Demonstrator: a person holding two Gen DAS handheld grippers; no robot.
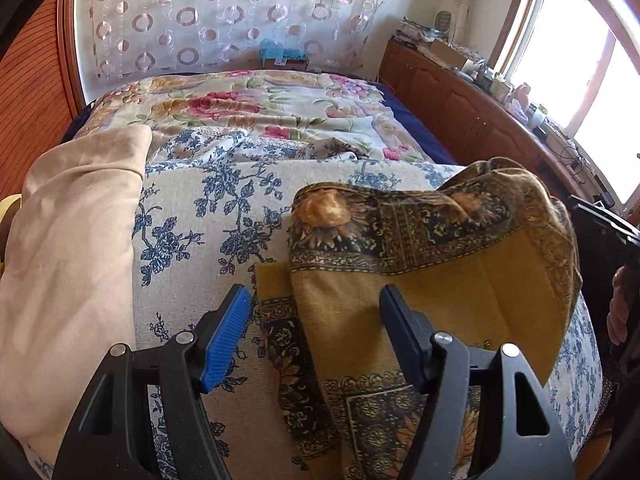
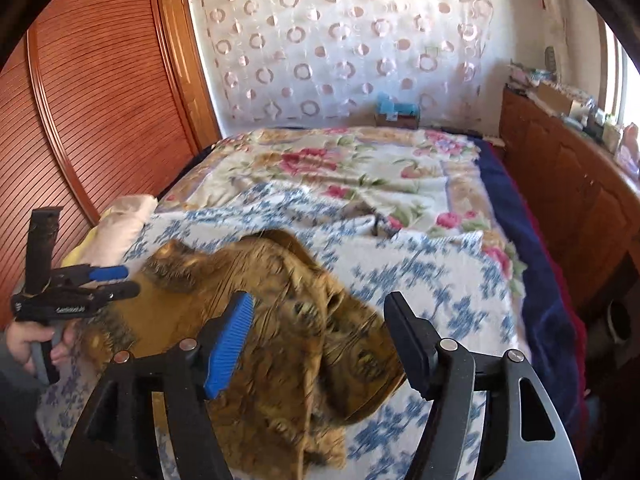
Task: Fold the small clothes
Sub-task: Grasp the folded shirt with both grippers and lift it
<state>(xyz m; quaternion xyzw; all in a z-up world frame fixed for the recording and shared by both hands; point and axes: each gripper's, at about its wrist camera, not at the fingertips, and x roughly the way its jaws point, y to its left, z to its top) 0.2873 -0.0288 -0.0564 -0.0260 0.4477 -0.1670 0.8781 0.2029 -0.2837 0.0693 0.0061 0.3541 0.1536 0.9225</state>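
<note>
Mustard patterned cloth (image 1: 420, 264) lies crumpled on the bed (image 1: 224, 208) beneath both hovering grippers, left gripper (image 1: 316, 300) and right gripper (image 2: 320, 308) each spread wide, gripping nothing.

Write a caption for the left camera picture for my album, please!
Open left gripper hovers over a brown patterned cloth on the blue-flowered bedspread.
</note>
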